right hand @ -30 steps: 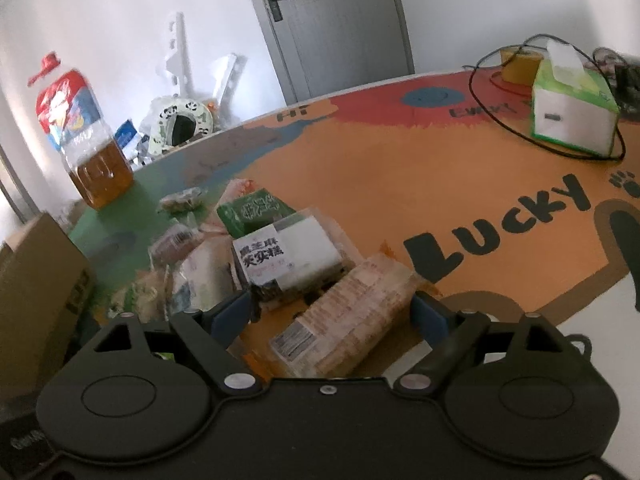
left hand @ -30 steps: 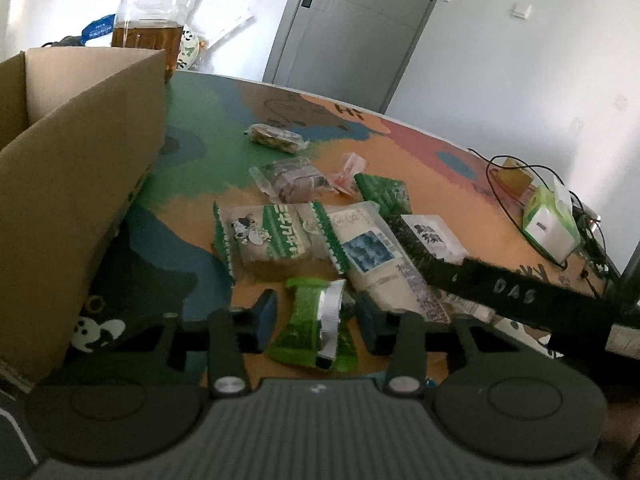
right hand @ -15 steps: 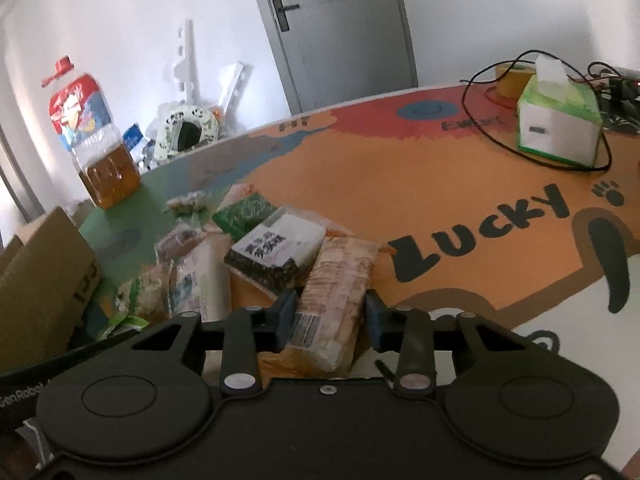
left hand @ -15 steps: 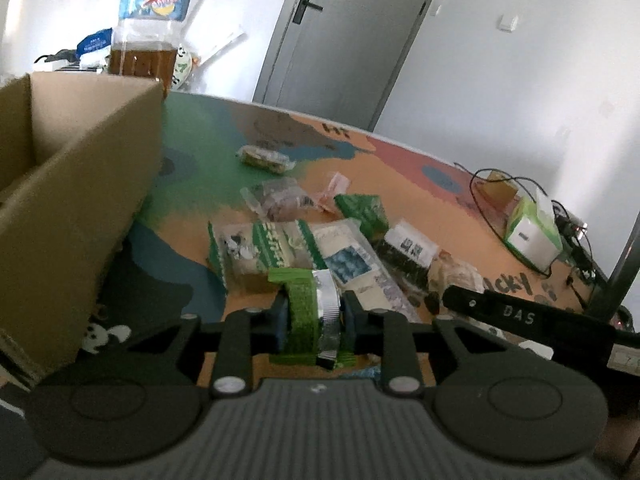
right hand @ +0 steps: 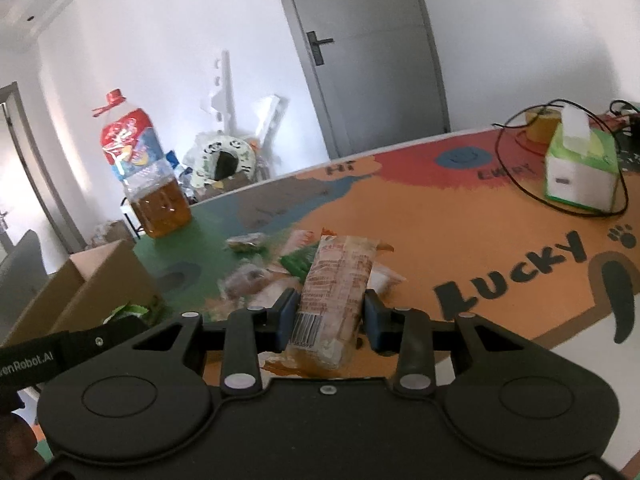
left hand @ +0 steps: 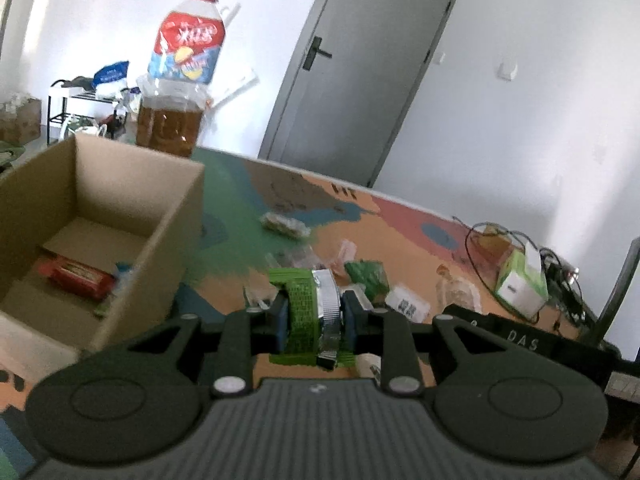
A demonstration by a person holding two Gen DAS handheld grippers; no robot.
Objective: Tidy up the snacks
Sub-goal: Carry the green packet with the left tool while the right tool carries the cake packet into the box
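My left gripper (left hand: 314, 320) is shut on a green and silver snack packet (left hand: 310, 312) and holds it above the table, just right of the open cardboard box (left hand: 176, 220). A red packet (left hand: 76, 278) lies in the box. My right gripper (right hand: 330, 316) is shut on a long orange cracker packet (right hand: 338, 284), lifted above the pile of snacks (right hand: 256, 276). Several loose snack packets (left hand: 366, 276) lie on the colourful table (right hand: 440, 232). The box also shows in the right wrist view (right hand: 96, 284).
A big oil bottle (left hand: 180, 92) stands behind the box. A green tissue box (right hand: 580, 168) ringed by a black cable (right hand: 516, 188) sits at the far right. A grey door (left hand: 360, 72) is behind the table.
Both grippers closed on their packets and lifted them off the table. The left one has risen and swung toward the box, whose inside now shows.
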